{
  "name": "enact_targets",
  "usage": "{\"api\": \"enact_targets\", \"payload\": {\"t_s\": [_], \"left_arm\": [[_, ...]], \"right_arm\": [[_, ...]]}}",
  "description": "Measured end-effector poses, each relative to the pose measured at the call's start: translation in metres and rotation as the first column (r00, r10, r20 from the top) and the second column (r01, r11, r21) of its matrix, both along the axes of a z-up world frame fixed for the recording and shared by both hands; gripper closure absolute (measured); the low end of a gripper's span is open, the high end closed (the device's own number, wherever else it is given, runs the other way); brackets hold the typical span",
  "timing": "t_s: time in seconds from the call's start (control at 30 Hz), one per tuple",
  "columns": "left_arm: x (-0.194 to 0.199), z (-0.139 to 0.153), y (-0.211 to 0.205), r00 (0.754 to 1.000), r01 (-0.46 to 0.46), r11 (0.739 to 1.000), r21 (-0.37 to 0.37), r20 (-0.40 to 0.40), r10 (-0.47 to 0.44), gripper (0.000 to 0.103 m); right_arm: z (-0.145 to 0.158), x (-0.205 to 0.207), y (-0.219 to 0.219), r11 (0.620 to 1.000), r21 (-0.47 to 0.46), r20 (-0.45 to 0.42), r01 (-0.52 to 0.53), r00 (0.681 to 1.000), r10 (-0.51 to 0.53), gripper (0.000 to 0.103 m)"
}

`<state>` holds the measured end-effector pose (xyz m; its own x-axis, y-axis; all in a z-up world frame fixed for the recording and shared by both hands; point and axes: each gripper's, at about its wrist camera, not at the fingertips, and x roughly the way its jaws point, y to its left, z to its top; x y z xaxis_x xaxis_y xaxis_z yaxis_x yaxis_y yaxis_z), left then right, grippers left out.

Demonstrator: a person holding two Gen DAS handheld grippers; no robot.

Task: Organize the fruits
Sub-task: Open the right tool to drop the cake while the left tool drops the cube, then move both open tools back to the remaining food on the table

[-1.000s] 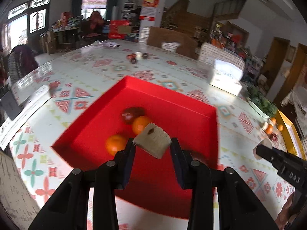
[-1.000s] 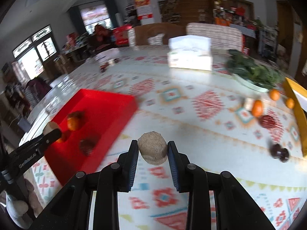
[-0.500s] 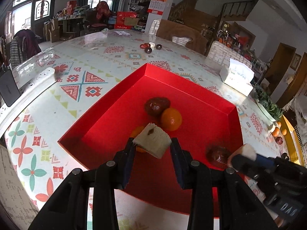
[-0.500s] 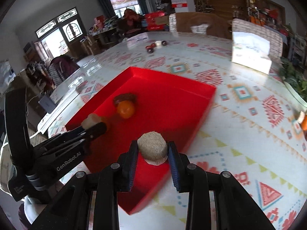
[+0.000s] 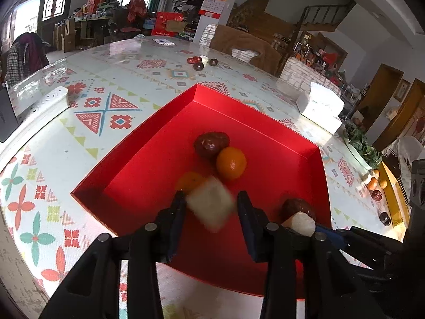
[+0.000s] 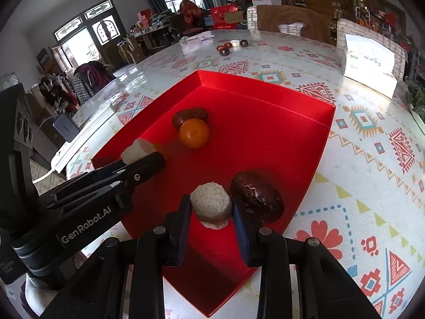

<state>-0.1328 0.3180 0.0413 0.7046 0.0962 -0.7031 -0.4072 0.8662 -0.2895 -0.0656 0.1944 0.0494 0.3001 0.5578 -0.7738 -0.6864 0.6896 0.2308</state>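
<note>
Four fruits already lie in the shallow red cardboard tray (image 6: 265,101) on the patterned worktop (image 6: 372,143): a dark red-brown date (image 5: 211,144) touching a round orange tangerine (image 5: 231,163), a second tangerine (image 5: 190,182) half hidden behind the left load, and a larger wrinkled dark date (image 6: 256,197) near the tray's right wall; both tools hang over the tray with cargo; the left gripper (image 5: 209,207) has its fingers parted around a pale, blurred cube-shaped piece (image 5: 210,203), and whether they grip it cannot be told; the right gripper (image 6: 211,210) has its fingers clamped on a pale, rough-skinned round piece (image 6: 211,203) just beside the large date; more small fruits sit in clusters (image 5: 203,62) at the far side and right edge (image 5: 374,186) of the worktop, so sorting looks perhaps half done.
</note>
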Motion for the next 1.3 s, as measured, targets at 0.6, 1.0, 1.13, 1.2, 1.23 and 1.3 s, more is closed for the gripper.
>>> {"api": "enact_targets", "payload": {"t_s": [0.6,1.0,1.13,1.2,1.23,1.3], "left_arm": [[-0.024,0.037,-0.001,0.995,-0.068,0.997,-0.025,0.074,0.069,0.035],[-0.019,0.062,-0.056,0.995,0.032,0.999,0.035,0.097,-0.035,0.033],[-0.011,0.066,-0.083,0.992,0.078,0.995,0.057,0.091,-0.083,0.033],[-0.007,0.066,-0.097,0.990,0.103,0.992,0.067,0.086,-0.109,0.033],[-0.004,0.067,-0.104,0.989,0.116,0.991,0.071,0.083,-0.122,0.033],[0.000,0.067,-0.117,0.986,0.139,0.987,0.075,0.078,-0.145,0.033]], "right_arm": [[0.022,-0.012,-0.021,0.998,0.062,0.038,0.014,0.999,-0.016,0.063],[0.031,-0.009,-0.096,0.986,0.101,0.050,0.130,0.989,-0.136,0.060],[0.028,0.000,-0.141,0.973,0.100,0.043,0.210,0.976,-0.215,0.060],[0.027,0.007,-0.163,0.963,0.099,0.036,0.252,0.966,-0.257,0.060],[0.027,0.010,-0.176,0.955,0.101,0.031,0.278,0.959,-0.282,0.060],[0.027,0.019,-0.206,0.937,0.106,0.023,0.332,0.942,-0.336,0.060]]}}
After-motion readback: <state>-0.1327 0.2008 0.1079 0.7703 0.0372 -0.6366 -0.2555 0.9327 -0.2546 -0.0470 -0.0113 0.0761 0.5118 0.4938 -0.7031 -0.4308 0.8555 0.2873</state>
